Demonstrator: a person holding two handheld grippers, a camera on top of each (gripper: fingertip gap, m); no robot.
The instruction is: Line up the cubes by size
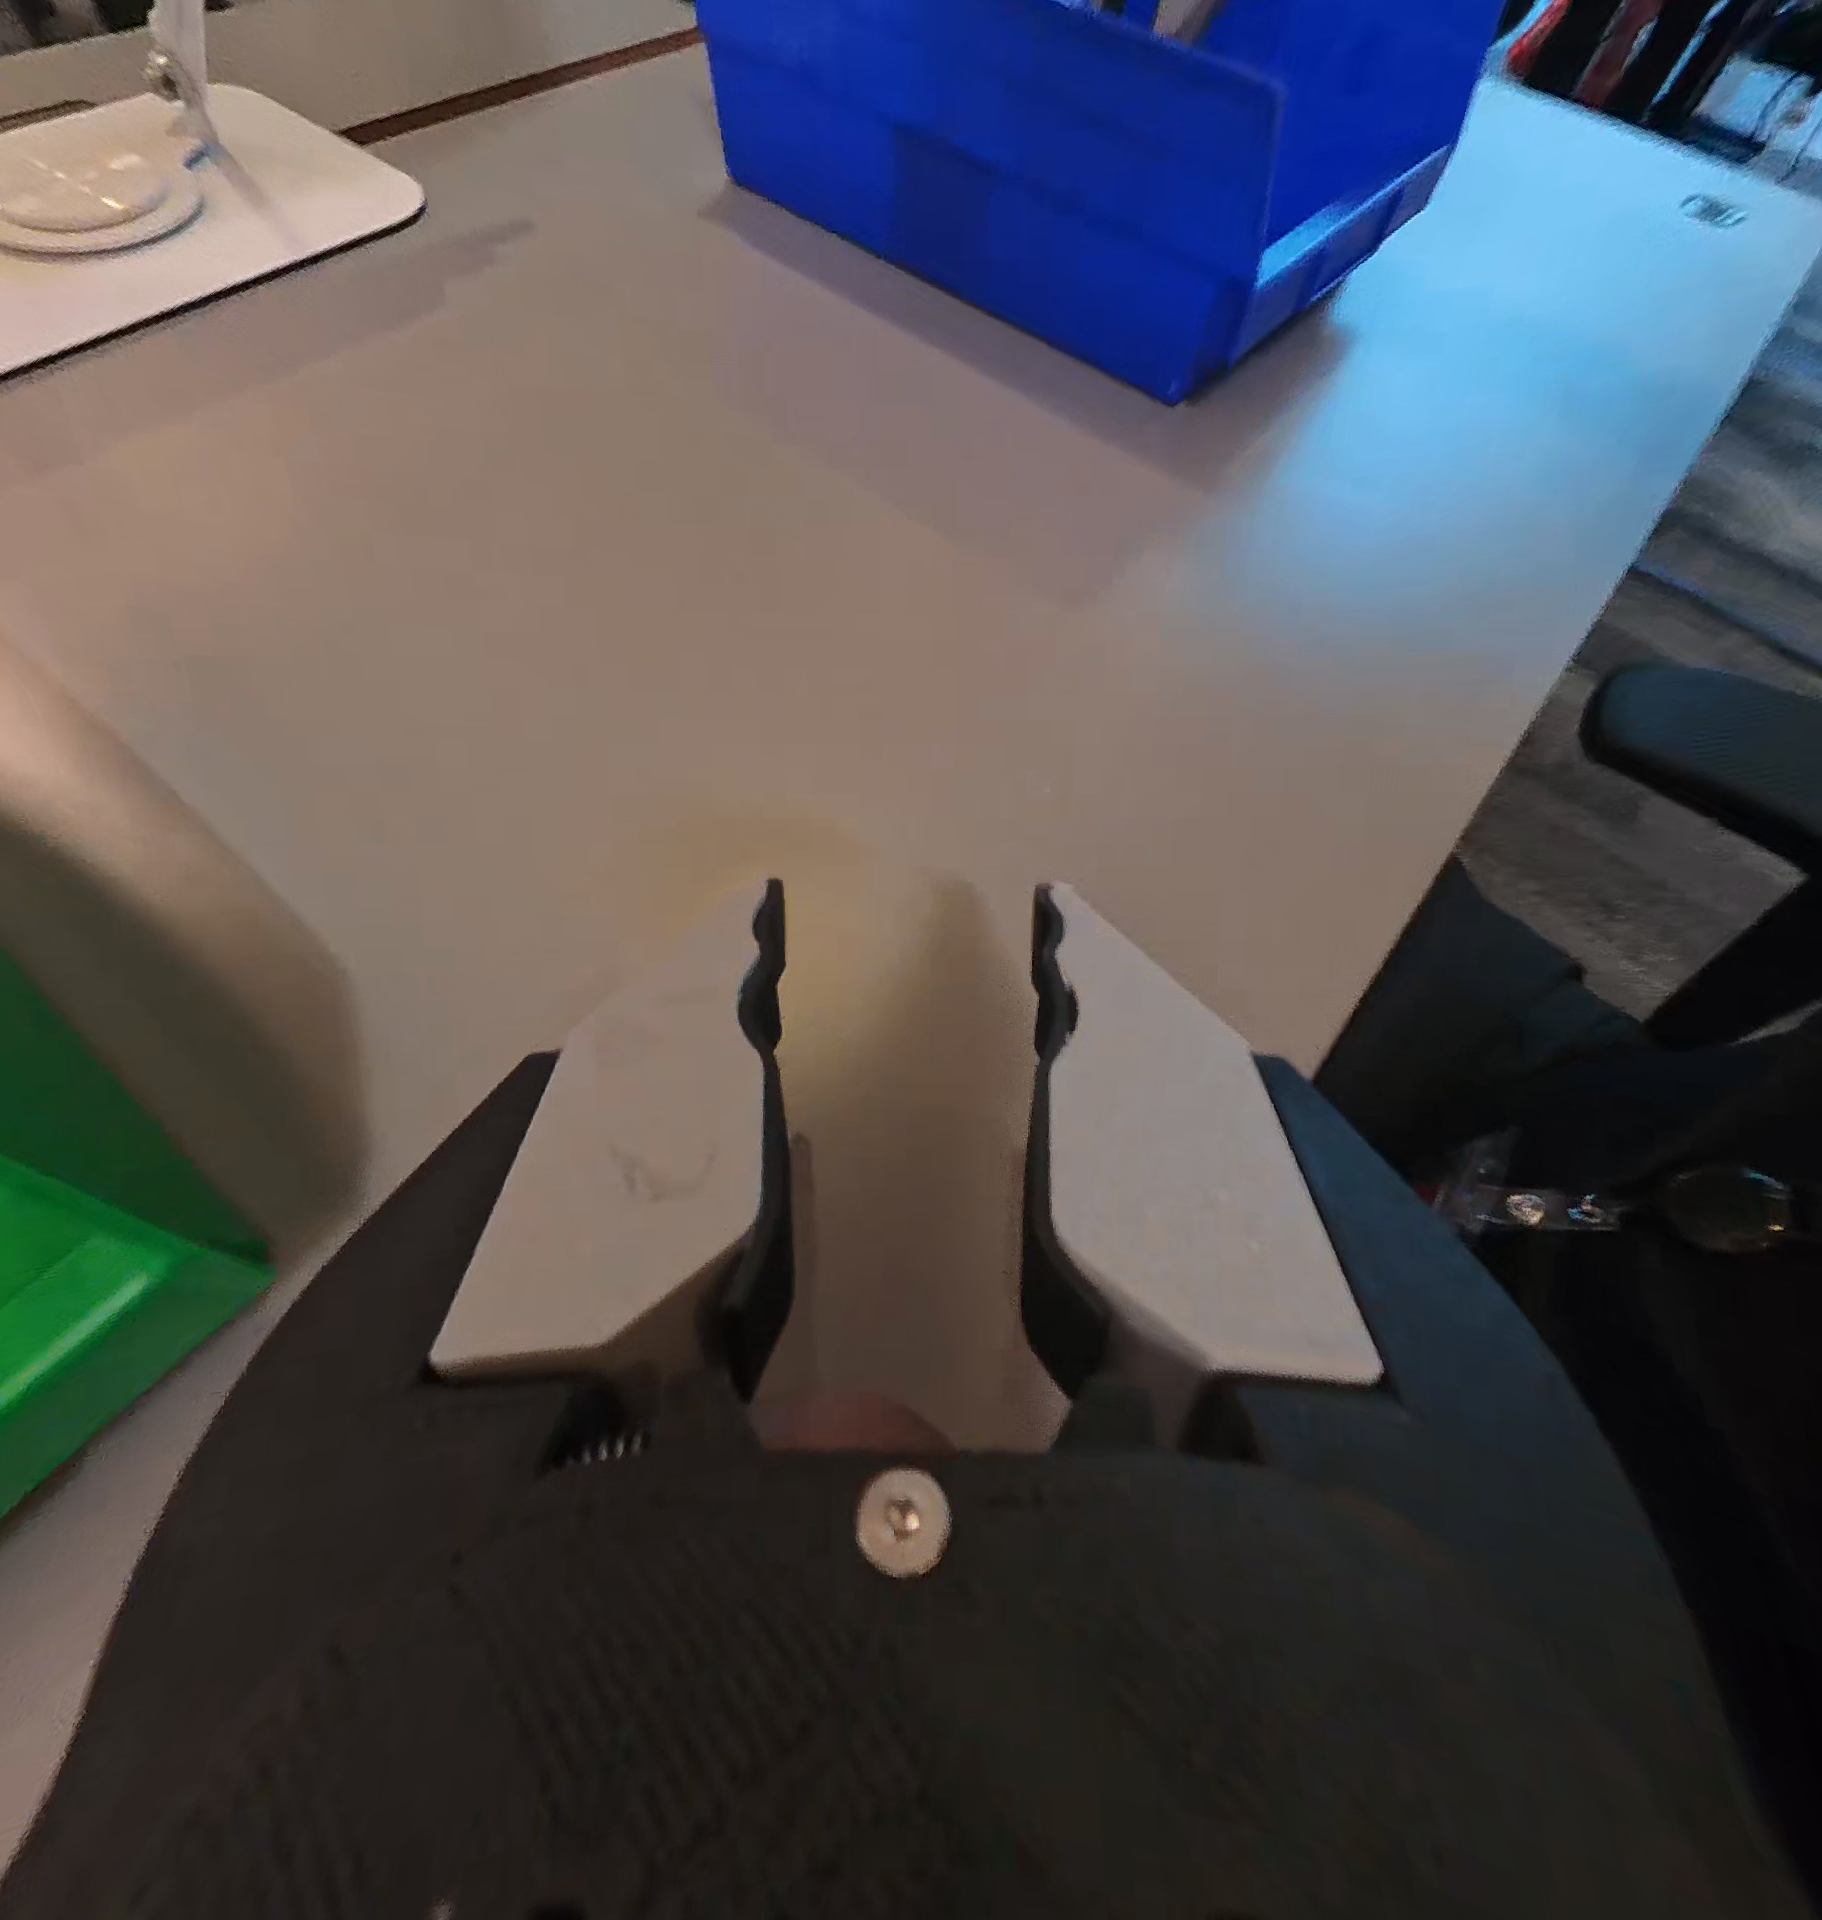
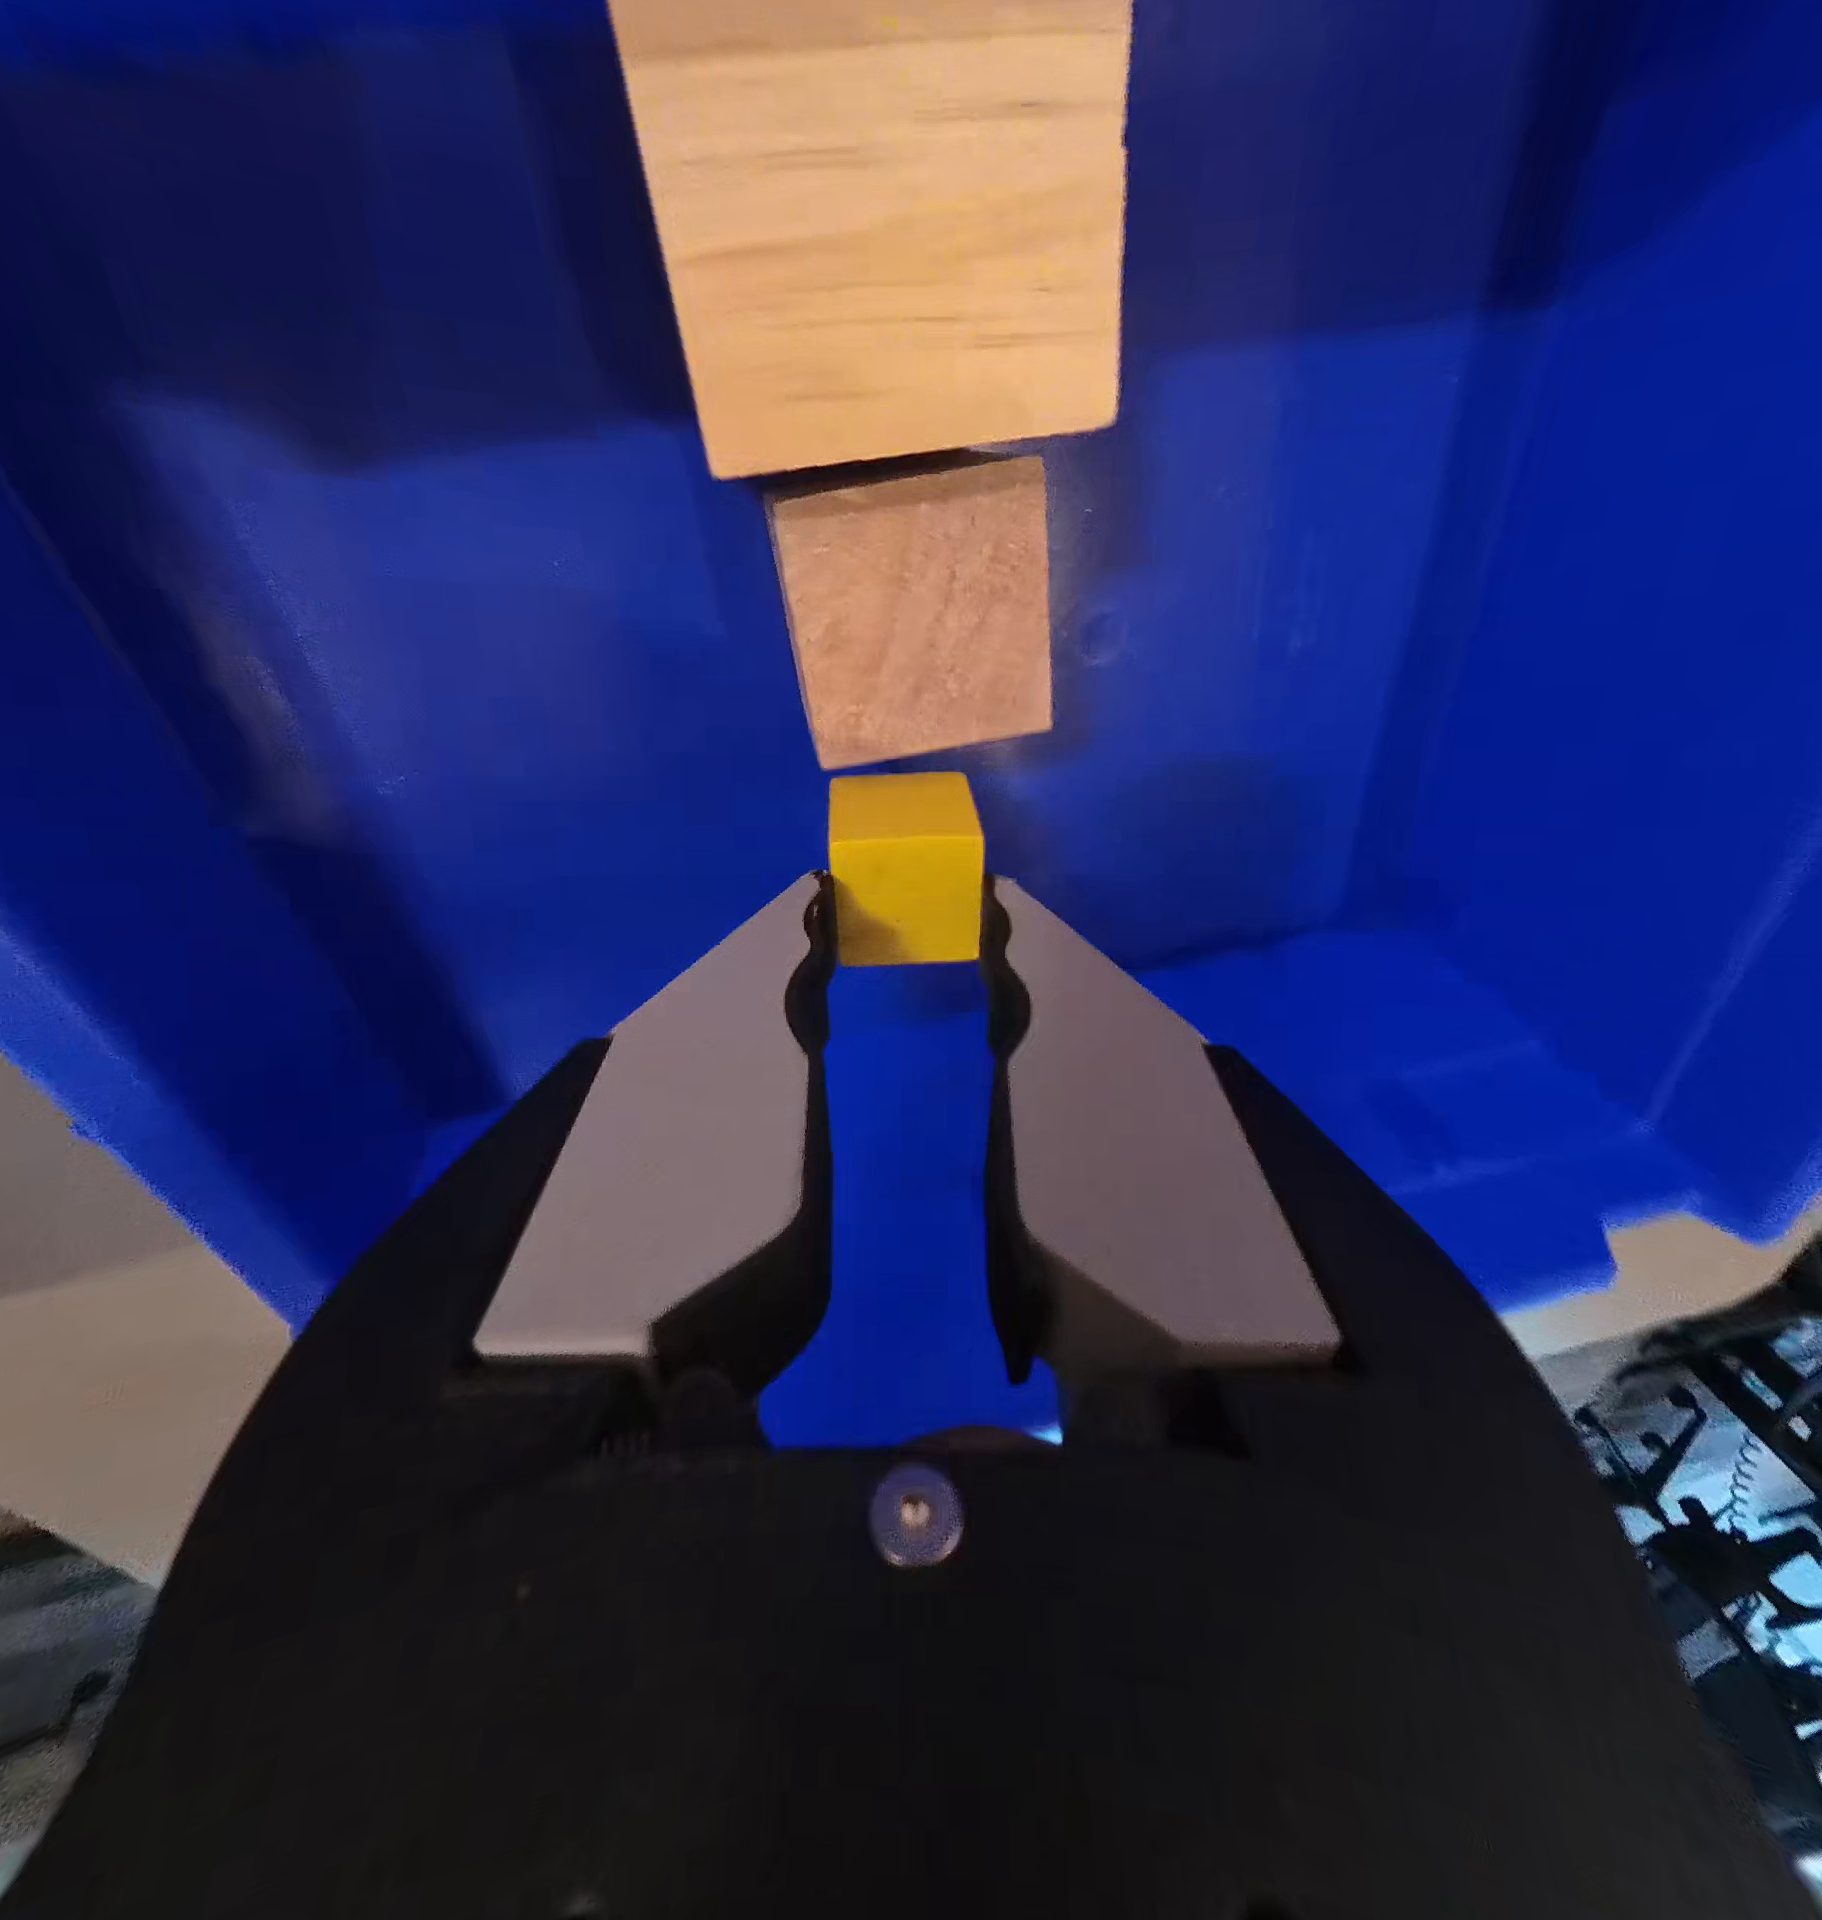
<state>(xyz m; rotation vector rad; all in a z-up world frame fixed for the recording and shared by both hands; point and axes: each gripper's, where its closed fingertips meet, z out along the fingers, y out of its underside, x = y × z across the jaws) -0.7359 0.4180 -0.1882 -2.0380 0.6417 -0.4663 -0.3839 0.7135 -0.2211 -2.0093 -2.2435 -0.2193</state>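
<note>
In the right wrist view, three cubes sit in a line inside a blue bin (image 2: 1509, 623): a large pale wooden cube (image 2: 886, 229) farthest, a medium brown wooden cube (image 2: 922, 608) in the middle, and a small yellow cube (image 2: 905, 873) nearest. My right gripper (image 2: 905, 914) is inside the bin, its fingertips touching both sides of the yellow cube. In the left wrist view, my left gripper (image 1: 907, 925) is open and empty above the grey table (image 1: 678, 582). The cubes do not show in that view.
The blue bin (image 1: 1073, 177) stands at the back of the table in the left wrist view. A green bin (image 1: 65, 1320) is at the left edge. A white pad with a stand (image 1: 159, 218) is at the back left. A black chair (image 1: 1738, 790) is off the table's right edge.
</note>
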